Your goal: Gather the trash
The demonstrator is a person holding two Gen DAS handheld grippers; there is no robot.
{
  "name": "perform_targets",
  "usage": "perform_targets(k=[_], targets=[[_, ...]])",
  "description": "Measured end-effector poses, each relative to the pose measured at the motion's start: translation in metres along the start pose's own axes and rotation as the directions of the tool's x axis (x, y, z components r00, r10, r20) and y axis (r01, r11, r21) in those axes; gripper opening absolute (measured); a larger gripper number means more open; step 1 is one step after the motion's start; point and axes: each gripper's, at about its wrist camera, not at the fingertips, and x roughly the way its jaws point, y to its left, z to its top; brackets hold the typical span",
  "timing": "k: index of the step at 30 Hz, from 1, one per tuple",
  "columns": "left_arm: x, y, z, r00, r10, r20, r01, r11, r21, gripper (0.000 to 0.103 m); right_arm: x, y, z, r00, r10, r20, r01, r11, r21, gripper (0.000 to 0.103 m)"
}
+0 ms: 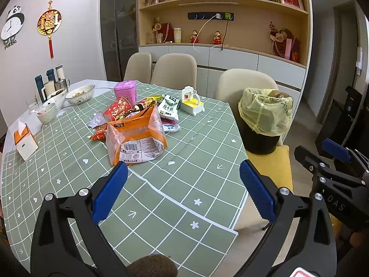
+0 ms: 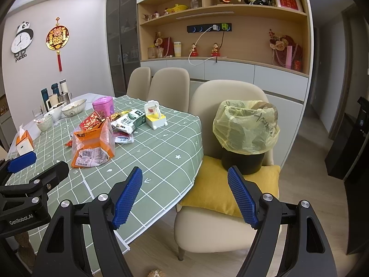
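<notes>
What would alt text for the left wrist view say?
Open blue-padded tongs hover empty over a green checked tablecloth, facing a pile of snack wrappers led by an orange bag. To the right, a black bin lined with a yellow bag sits on a chair cushion.

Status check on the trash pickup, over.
Left gripper and right gripper open, empty. Wrappers piled on table. Bin on chair. Path clear.

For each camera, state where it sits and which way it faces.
Left wrist: on the left claw, angled down over the green tablecloth at the orange bag; its open blue fingers show, the right claw at the right edge.
Right wrist: on the right claw, facing the table edge and lined bin on a chair; the left claw shows at left.
Shared: bag, bin, shelves.
</notes>
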Motion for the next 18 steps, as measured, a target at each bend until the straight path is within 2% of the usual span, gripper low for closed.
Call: perform_targets(k=[18], targets=[[-0.0016, 0.0032, -0.0001, 1.0, -0.005, 0.006, 0.005, 1.0, 0.0, 0.093, -0.0079, -0.0015, 0.0022, 1.0, -0.006, 0.009, 0.006, 1.0, 0.008, 0.073]])
